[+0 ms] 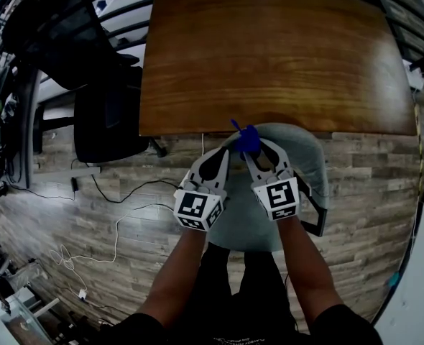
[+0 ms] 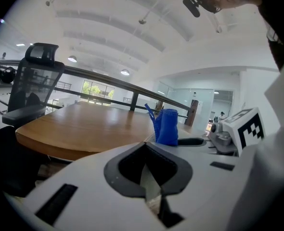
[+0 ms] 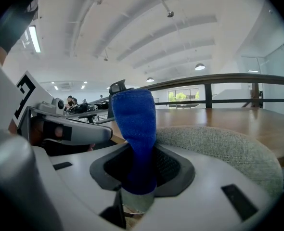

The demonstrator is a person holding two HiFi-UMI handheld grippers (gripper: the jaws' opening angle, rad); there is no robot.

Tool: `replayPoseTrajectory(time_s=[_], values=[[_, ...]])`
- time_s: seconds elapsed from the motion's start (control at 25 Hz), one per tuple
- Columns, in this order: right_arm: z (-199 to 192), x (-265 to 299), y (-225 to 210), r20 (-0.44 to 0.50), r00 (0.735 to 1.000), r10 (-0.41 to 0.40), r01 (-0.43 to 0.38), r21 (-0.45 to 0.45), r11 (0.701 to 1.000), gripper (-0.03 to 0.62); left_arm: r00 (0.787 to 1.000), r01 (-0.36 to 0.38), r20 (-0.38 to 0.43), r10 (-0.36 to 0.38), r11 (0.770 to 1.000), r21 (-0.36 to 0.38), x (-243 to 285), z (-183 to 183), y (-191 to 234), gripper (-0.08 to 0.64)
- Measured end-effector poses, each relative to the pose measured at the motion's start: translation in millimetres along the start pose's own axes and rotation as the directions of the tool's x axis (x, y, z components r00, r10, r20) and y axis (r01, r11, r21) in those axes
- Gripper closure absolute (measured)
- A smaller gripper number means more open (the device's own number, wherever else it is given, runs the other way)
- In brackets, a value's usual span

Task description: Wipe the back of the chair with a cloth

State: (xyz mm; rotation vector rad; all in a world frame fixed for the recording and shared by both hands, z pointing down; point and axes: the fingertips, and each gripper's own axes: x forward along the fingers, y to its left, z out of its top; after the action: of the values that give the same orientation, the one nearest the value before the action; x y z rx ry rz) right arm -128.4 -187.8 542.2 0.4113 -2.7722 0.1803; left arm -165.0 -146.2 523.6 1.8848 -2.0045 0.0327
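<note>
A grey fabric chair (image 1: 298,160) stands below me, its backrest against the edge of the wooden table (image 1: 269,56). The curved top of the chair back (image 3: 219,146) fills the right of the right gripper view. My right gripper (image 1: 251,149) is shut on a blue cloth (image 1: 247,139), which sticks up between its jaws (image 3: 135,134) just above the chair back's top edge. My left gripper (image 1: 224,154) is shut with nothing in it, close beside the right one. From the left gripper view the blue cloth (image 2: 168,126) shows ahead and to the right.
A black office chair (image 1: 90,70) stands at the table's left end, also seen as a mesh chair (image 2: 33,83). Cables (image 1: 118,214) trail over the wood floor on the left. A railing (image 2: 122,88) runs behind the table.
</note>
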Motion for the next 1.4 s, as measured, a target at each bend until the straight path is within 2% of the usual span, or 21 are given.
replayPoseTrajectory(time_s=[0.4,0.64,1.4], values=[[-7,-16,-29,-0.004,0.998,-0.063,0.063,0.021,0.998,0.474,0.999,0.047,-0.016,-0.047,0.999,0.007,16,-4,-21,0.561],[-16,-29,-49,-0.009,0.992,-0.123,0.123,0.026,0.992,0.474,1.000,0.029,-0.008,-0.029,0.999,-0.016,23,-9,-26,0.561],[-39,-84,-104,-0.038,0.957,-0.288,0.290,0.107,0.951,0.474,0.991,0.128,-0.038,-0.128,0.992,0.012,46,-19,-78,0.561]])
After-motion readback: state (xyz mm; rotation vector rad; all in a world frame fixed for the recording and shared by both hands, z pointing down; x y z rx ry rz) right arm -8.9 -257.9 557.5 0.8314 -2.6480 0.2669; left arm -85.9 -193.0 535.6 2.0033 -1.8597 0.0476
